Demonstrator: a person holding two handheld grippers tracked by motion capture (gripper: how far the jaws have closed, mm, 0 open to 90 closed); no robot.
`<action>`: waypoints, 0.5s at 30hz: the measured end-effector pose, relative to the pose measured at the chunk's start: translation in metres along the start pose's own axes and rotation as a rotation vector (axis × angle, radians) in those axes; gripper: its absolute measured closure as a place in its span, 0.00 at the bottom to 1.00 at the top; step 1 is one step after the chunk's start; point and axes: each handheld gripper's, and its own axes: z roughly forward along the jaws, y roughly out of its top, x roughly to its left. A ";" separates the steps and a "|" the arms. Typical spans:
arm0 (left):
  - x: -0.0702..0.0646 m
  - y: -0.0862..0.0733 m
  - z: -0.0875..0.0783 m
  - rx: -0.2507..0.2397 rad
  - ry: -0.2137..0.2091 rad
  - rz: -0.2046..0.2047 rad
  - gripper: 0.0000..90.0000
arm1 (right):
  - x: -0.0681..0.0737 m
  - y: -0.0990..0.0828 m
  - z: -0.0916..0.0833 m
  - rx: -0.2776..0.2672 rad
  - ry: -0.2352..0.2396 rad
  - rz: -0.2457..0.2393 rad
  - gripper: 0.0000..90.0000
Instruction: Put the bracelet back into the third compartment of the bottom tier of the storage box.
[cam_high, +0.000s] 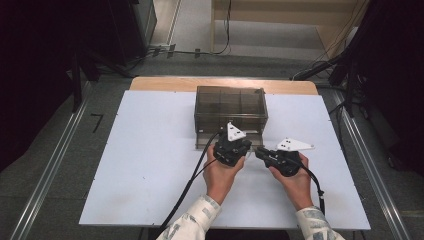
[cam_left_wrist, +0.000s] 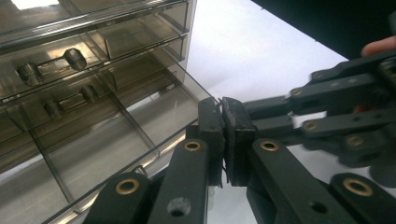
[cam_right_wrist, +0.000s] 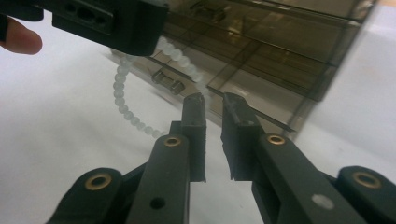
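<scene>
Scene: smoked translucent plastic drawer cabinet (cam_high: 230, 109) mid-table, bottom drawer (cam_left_wrist: 116, 140) pulled out near | left gripper (cam_high: 231, 146) over drawer, jaws clenched, apparently pinching white bead string (cam_right_wrist: 122, 100) dangling near-left | right gripper (cam_right_wrist: 213, 109) just right, jaws slightly apart, empty | Advice: lower beads slowly into one compartment, then release | Writing: none legible

The high view is evenly lit from overhead, the white table (cam_high: 150, 165) bright while both upper corners sink into darkness. In the gripper views the tabletop glares almost white. The smoky plastic box (cam_left_wrist: 93, 93) carries soft reflections, and the near black jaws blur at the bottom edge.
</scene>
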 end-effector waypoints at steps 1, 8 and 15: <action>0.000 0.000 0.000 -0.001 -0.002 0.001 0.99 | 0.001 0.001 0.002 0.001 0.001 -0.004 0.86; -0.002 -0.001 0.000 0.004 -0.012 0.004 0.98 | 0.003 0.002 0.011 0.005 0.009 -0.011 0.86; -0.006 -0.003 -0.001 0.004 -0.016 0.010 0.99 | 0.003 0.001 0.016 0.003 0.011 -0.023 0.90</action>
